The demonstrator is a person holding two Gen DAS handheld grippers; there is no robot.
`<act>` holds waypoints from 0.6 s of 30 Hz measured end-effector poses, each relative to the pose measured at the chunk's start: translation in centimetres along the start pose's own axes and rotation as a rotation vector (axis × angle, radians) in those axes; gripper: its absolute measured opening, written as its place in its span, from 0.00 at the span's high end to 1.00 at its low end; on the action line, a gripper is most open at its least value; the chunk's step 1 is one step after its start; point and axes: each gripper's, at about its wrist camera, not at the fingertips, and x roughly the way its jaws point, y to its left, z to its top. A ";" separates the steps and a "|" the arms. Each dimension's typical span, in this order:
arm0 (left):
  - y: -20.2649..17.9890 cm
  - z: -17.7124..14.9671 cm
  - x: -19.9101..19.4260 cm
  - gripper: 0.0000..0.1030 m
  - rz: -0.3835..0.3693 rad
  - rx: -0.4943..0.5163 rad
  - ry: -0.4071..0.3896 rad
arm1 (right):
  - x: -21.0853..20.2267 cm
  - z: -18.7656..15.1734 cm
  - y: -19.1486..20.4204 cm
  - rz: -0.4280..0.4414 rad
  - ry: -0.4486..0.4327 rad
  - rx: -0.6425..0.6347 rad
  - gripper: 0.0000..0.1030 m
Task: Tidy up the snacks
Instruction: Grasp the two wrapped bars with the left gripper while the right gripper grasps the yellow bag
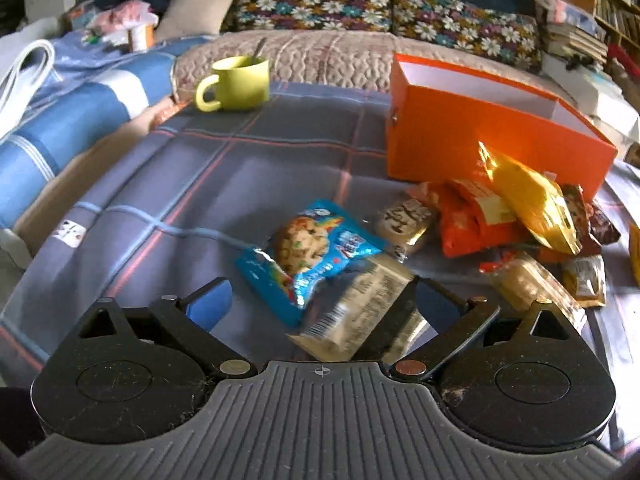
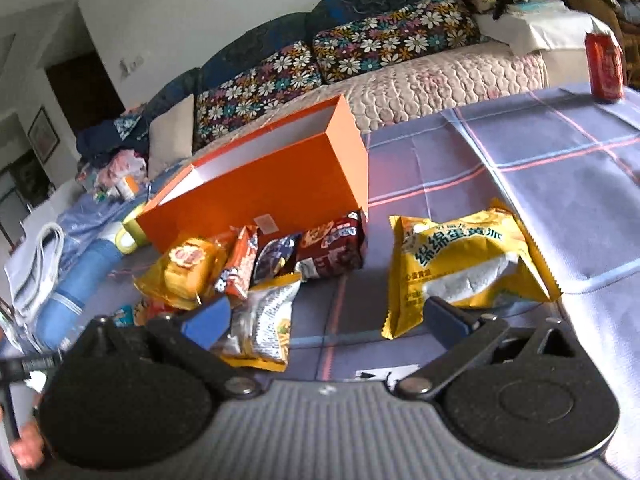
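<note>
An open orange box [image 1: 480, 140] [image 2: 260, 188] stands on the checked tablecloth, with a heap of snack packets in front of it. In the left wrist view my left gripper [image 1: 322, 302] is open wide. A blurred beige packet [image 1: 360, 316] lies between its jaws against the right finger, clear of the left one. A blue cookie packet [image 1: 308, 248] lies just beyond. My right gripper [image 2: 328, 316] is open too. A silver-and-yellow packet [image 2: 264, 324] lies by its left finger. A large yellow cake packet [image 2: 468, 264] lies just past its right finger.
A yellow-green mug [image 1: 236, 84] with a spoon stands at the table's far edge. A red can [image 2: 606, 68] stands at the far right corner. Behind the table is a sofa with flowered cushions [image 1: 320, 4]; blue bedding [image 1: 60, 128] lies to the left.
</note>
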 end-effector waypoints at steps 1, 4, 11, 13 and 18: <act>0.2 -0.1 -0.1 0.28 -0.038 0.004 0.007 | 0.0 0.0 0.0 -0.001 0.003 -0.005 0.01; -0.5 -0.4 -0.4 0.30 -0.137 0.084 0.008 | 0.3 0.0 -0.5 0.002 0.014 0.021 0.01; -4.1 -0.6 3.5 0.52 -0.124 0.268 0.063 | 0.0 0.0 -1.0 -0.020 -0.003 0.019 0.01; -3.8 -0.8 3.9 0.65 -0.140 0.239 0.068 | -0.3 0.0 -1.6 -0.034 -0.012 0.036 0.01; -4.3 -1.7 2.6 0.84 -0.229 0.205 0.081 | -0.5 0.2 -3.3 -0.095 -0.028 0.065 0.01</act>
